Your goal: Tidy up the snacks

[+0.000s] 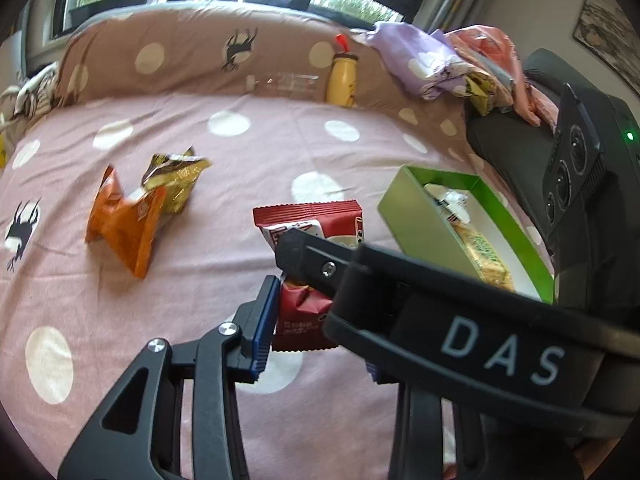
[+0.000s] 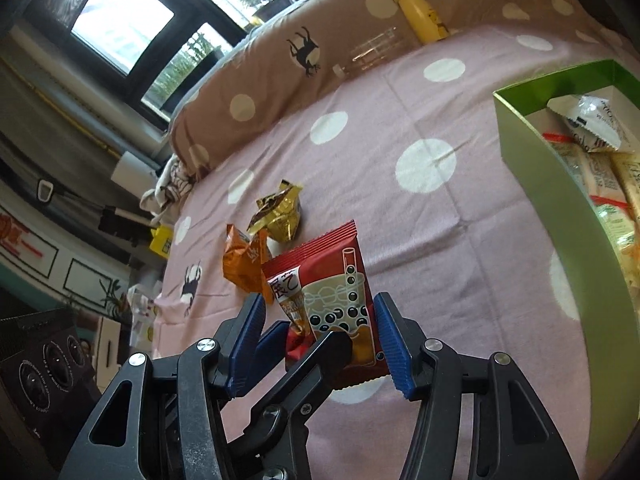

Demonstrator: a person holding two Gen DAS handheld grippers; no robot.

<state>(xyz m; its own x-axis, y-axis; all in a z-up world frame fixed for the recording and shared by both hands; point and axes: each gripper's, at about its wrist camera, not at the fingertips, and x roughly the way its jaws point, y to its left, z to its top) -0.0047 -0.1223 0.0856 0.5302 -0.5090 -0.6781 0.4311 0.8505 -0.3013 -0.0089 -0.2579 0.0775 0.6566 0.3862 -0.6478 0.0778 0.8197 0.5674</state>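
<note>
A red bubble-tea snack packet (image 1: 308, 312) (image 2: 332, 300) is held off the pink dotted bedsheet (image 1: 200, 264) by both grippers. My left gripper (image 1: 304, 314) (image 2: 306, 340) is shut on its crumpled lower corner; only its left blue pad (image 1: 264, 320) shows, since the right gripper's body hides the other. My right gripper (image 2: 320, 338) is shut across the packet's width, and one of its fingers (image 1: 304, 258) crosses the packet's front. Just to the right stands an open green box (image 1: 420, 224) (image 2: 560, 216) holding wrapped biscuit packs. An orange packet (image 1: 124, 224) (image 2: 244, 264) and a gold packet (image 1: 176, 180) (image 2: 280, 212) lie on the sheet to the left.
A yellow bottle (image 1: 342, 78) (image 2: 420, 12) and a clear plastic bottle (image 1: 288, 82) (image 2: 372, 54) rest against the brown bolster (image 1: 180, 60) at the back. Bundled purple and pink cloth (image 1: 432, 60) lies at the back right. Windows run behind the bed.
</note>
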